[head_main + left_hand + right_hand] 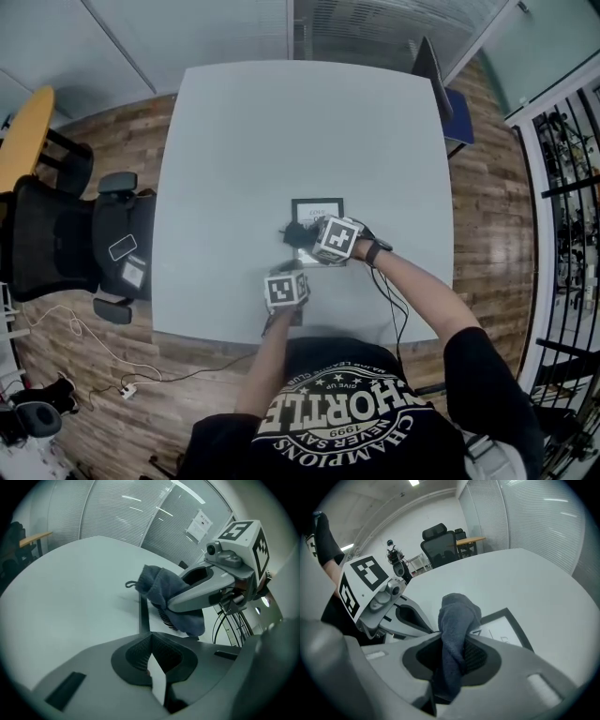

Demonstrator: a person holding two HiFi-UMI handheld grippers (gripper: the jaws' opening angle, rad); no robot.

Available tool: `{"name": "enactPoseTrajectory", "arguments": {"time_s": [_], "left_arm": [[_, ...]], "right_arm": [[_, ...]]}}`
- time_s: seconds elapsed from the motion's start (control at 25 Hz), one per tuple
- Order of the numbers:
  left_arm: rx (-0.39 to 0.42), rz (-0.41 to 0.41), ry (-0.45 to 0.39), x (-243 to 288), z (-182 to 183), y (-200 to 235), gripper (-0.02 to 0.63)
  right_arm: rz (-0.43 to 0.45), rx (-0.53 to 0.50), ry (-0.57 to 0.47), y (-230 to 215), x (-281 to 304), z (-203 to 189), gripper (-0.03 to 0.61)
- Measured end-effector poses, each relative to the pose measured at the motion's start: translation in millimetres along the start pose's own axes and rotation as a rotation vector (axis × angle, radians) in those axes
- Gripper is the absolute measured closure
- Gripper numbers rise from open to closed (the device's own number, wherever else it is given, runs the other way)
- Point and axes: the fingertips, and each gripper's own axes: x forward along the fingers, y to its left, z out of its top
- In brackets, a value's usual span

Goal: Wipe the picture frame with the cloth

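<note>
The frame (317,206) lies flat on the counter (244,141), near its front edge and just ahead of the person; the right tool (452,656) is clenched on the cloth (457,616), which bunches up out of the jaws and hangs over the frame's left side; whether the cloth is pressing on the glass or only brushing it I cannot tell. The left tool (152,656) sits at the frame's near edge with its jaws drawn together; a pale sliver shows between the pads and the frame's dark border runs in under them, so it looks to be pinching the frame to steady it.

The step in hand seems to be the wiping itself, early or mid-way; most of the frame's face is uncovered. The next move calls for dragging the cloth across the glass and along the border with light downward pressure, keeping the left grip firm so the frame does not slide on the smooth counter.
</note>
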Motion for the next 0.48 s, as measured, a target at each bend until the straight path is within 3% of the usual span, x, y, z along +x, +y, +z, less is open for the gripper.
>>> {"name": "enactPoseTrajectory", "arguments": {"time_s": [0.24,0.48], "left_arm": [[0.008,0.005,0.0,-1,0,1,0.609],[0.004,-0.004,0.004,-2,1,0,0.607]], "right_arm": [[-0.013,-0.123,0.1,12,27,1,0.489],[-0.015,-0.149,0.089,10,23,-13,0.489]]}}
